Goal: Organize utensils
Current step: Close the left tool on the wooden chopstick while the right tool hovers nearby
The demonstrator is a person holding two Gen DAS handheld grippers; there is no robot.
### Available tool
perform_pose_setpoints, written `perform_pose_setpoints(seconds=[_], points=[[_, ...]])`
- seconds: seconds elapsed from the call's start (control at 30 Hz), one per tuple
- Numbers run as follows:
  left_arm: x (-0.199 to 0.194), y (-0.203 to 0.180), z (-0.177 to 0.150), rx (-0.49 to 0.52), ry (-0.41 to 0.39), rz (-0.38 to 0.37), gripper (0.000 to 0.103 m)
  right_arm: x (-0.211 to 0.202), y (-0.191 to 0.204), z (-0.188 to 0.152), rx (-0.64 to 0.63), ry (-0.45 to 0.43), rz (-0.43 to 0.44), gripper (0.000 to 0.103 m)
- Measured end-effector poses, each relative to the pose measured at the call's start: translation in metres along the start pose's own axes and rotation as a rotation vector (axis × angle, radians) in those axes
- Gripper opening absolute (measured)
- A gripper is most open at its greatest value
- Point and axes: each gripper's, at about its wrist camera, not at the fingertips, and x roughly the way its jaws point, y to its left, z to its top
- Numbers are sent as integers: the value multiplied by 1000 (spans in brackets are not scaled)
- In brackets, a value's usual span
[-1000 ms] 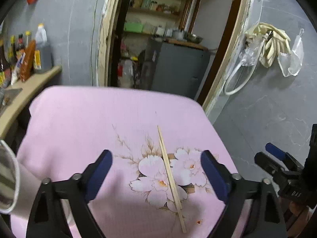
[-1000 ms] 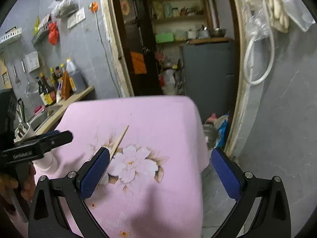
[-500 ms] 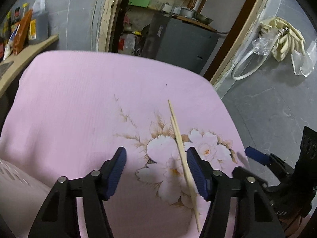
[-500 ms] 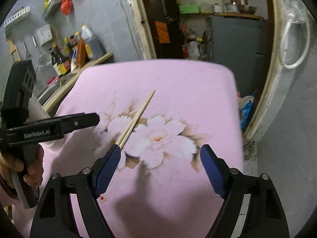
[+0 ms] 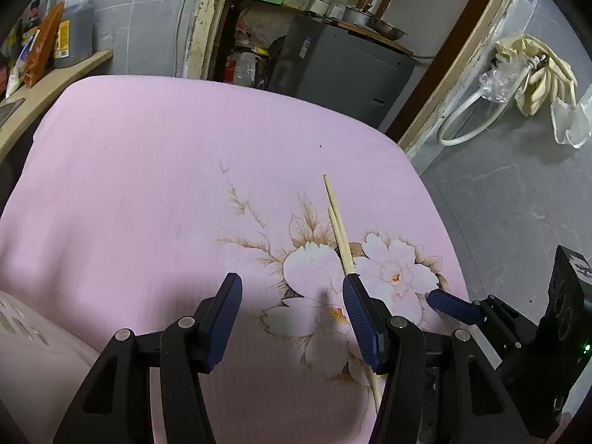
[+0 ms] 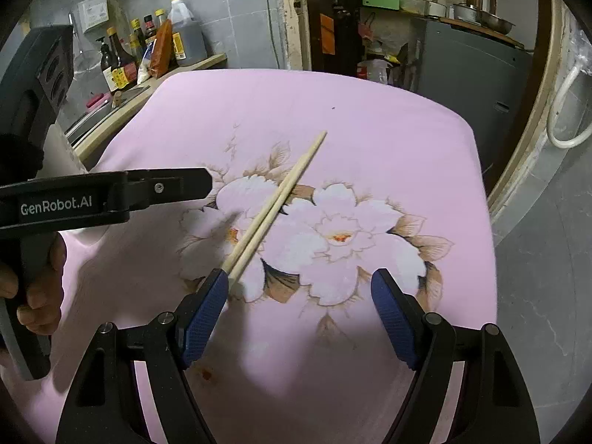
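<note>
Lying on the pink flowered cloth [image 6: 370,118], the chopsticks [image 6: 275,203] show whole only from the right wrist; from the left, a blue pad [image 5: 360,318] hides their near ends. Both the left gripper [image 5: 292,314] and the right gripper [image 6: 298,310] stand apart on nothing, having just narrowed. Sauce bottles [image 6: 148,51] crowd the shelf behind.

Both tools tilt downward — left tool [image 5: 292,310] and right tool [image 6: 299,296] gaping, having just narrowed.

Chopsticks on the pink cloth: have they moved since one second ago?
No. The chopsticks lie in the same place as before, slanting across the gap between the two large printed flowers, with their tips pointing away from the camera.
</note>
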Motion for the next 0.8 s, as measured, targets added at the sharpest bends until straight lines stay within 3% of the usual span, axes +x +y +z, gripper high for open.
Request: perform_pose_setpoints(seconds=[0.53,0.8], points=[[1,-1,1,-4,8,-11,54,7,7,4,-21,24,-7,75],[8,1,3,-19,30,-8,51,6,11,4,-32,50,-80,74]])
